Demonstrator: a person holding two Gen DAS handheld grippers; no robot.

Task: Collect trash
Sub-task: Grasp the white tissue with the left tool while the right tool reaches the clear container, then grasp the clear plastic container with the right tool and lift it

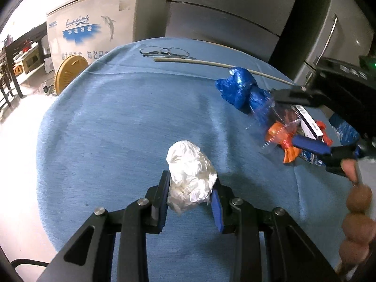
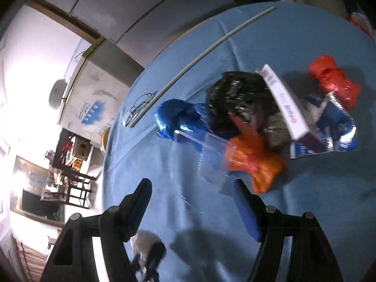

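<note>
Left gripper (image 1: 190, 196) clamps the white crumpled wad (image 1: 191, 179) at lower centre; right gripper (image 2: 192, 201) gapes empty, below the orange wrapper (image 2: 252, 162) in the trash pile on the blue cloth (image 2: 270, 30).

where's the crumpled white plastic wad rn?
In the left wrist view, the crumpled white plastic wad sits low centre, clamped in the left tool above the blue tablecloth, well left of the crumpled blue plastic bag.

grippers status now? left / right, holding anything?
Left gripper: shut on the white crumpled wad.
Right gripper: open, holding nothing, over the trash pile.
</note>
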